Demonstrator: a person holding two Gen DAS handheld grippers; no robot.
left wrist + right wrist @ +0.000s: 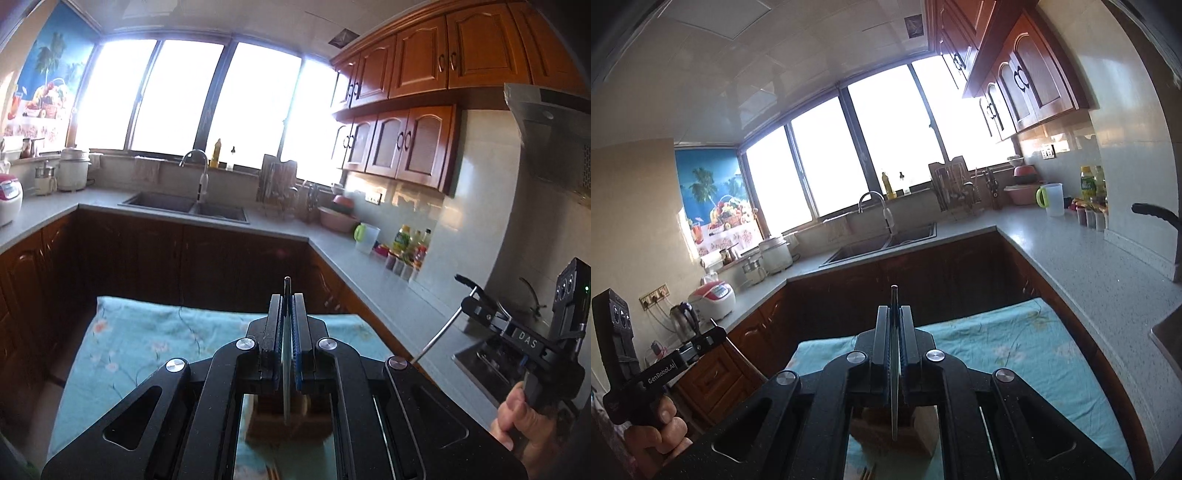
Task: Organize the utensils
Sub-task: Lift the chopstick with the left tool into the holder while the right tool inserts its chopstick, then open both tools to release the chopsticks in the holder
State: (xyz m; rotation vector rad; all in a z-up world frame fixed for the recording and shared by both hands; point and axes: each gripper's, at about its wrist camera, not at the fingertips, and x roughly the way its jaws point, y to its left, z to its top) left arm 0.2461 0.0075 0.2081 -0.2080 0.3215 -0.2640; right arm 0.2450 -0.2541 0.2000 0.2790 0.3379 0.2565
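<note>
A teal floral cloth (147, 343) covers the tabletop, with a wooden holder block (288, 421) standing on it below both grippers. Each gripper's fingers are clamped on a thin utensil: the left gripper (287, 306) and the right gripper (894, 317). Lowering each utensil straight over the block's slots, unhurried, should seat them cleanly.

Black grippers w/ blue pad lining (295, 332), teal cloth (147, 339) w/ pale floral print, brown wooden block (288, 421), grey countertop (369, 273), red-brown cabinets (424, 59), pink bowl (338, 219), blue palm-tree poster (709, 184).
</note>
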